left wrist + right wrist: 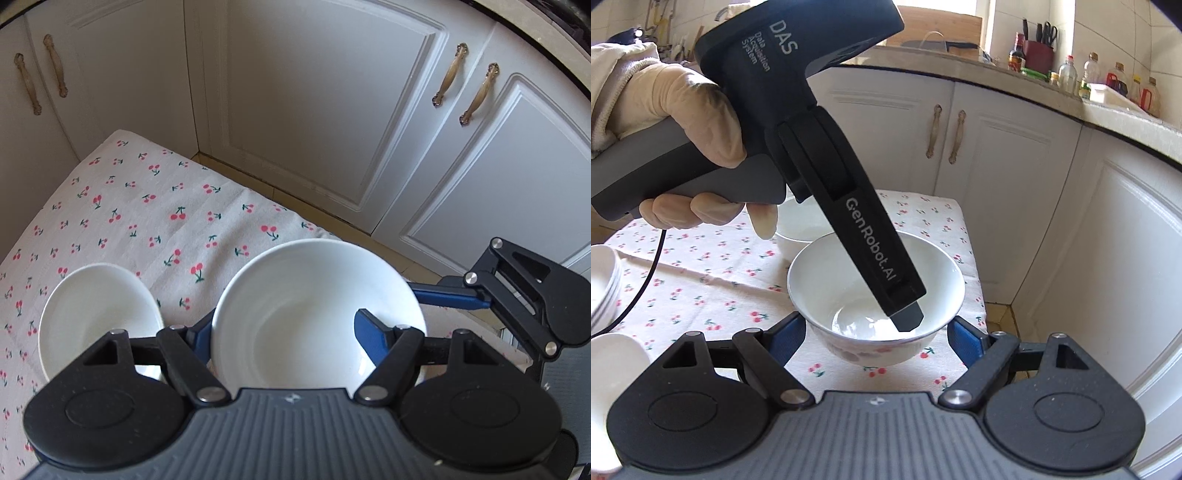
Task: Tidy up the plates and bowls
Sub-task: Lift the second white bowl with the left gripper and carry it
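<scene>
A white bowl (pixel 306 280) with a flowered outside (pixel 827 280) is at the corner of the cherry-print tablecloth (pixel 166 206). My right gripper (pixel 876 326) straddles it low down, with a blue finger against each side. One right finger (pixel 450 297) shows at the bowl's right flank in the left wrist view. My left gripper (pixel 286 315) stands wide over the bowl's left wall. Its right finger (pixel 369 332) is inside the bowl and its left finger (pixel 201 332) is outside. Whether the bowl rests on the cloth I cannot tell.
A second white bowl (pixel 99 317) sits to the left on the cloth. A stack of white dishes (pixel 604 280) and another dish (pixel 613 369) stand at the left edge. White cabinet doors (pixel 314 110) rise just past the table. A gloved hand (pixel 676 110) holds the left tool.
</scene>
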### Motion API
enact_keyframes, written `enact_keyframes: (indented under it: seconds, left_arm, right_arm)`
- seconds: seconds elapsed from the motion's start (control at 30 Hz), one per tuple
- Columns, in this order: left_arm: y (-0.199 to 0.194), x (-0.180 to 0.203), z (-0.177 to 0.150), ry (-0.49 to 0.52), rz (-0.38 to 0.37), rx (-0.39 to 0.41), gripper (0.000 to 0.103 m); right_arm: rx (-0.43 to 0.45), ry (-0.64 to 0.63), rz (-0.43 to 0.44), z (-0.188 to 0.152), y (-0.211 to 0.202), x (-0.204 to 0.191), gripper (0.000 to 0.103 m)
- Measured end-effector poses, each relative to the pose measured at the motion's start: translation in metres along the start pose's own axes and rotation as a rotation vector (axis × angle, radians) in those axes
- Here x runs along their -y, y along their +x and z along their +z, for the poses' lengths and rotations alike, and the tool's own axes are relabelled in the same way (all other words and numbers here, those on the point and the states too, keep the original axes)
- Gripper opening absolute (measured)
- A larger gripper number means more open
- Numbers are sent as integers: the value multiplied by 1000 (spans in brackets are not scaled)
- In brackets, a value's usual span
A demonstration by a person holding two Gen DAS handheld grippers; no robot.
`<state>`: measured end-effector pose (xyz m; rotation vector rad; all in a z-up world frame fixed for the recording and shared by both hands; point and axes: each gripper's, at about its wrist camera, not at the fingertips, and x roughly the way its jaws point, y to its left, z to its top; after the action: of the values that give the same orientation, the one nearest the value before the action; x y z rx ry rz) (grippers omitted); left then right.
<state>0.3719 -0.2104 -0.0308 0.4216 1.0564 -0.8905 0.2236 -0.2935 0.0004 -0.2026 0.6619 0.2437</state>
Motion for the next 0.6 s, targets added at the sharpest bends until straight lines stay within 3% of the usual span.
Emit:
enact_keyframes:
  seconds: [0.6]
  left_arm:
    - [-68,20,-54,-46,44,63,75]
  right_arm:
    - [59,-67,60,8,-62,-47,87]
